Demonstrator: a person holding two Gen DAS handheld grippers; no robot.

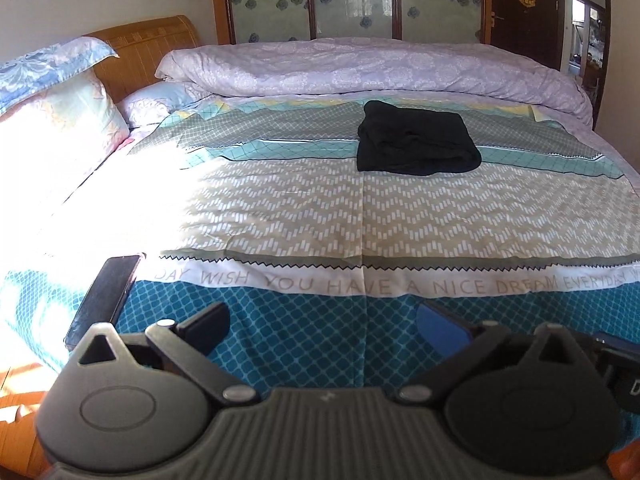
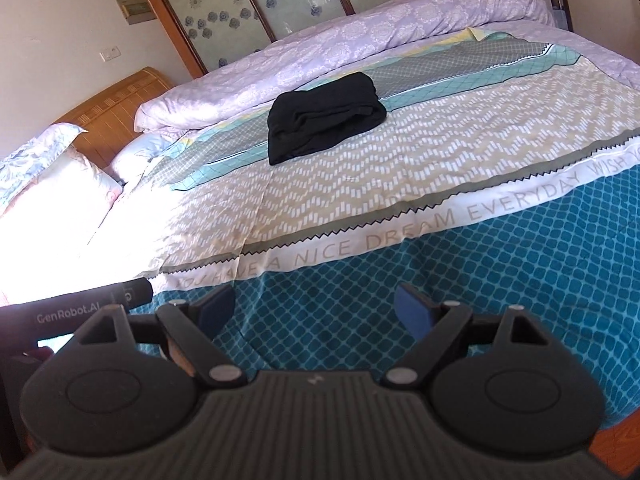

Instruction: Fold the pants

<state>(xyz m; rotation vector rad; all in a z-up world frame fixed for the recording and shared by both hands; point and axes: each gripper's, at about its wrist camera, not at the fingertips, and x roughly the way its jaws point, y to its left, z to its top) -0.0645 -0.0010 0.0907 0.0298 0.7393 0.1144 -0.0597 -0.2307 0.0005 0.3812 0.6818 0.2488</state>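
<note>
The black pants (image 1: 416, 140) lie folded into a compact bundle on the patterned bedspread (image 1: 304, 208), far from me near the rolled duvet. They also show in the right wrist view (image 2: 324, 116). My left gripper (image 1: 324, 324) is open and empty, held over the blue near edge of the bed. My right gripper (image 2: 316, 308) is open and empty too, over the same blue band. Both are well short of the pants.
A lilac duvet (image 1: 360, 68) is rolled along the far side. Pillows (image 1: 52, 120) and a wooden headboard (image 1: 152, 40) are at the left. A black phone (image 1: 104, 296) lies on the near left edge. The left gripper's body (image 2: 80, 300) shows at the right view's left.
</note>
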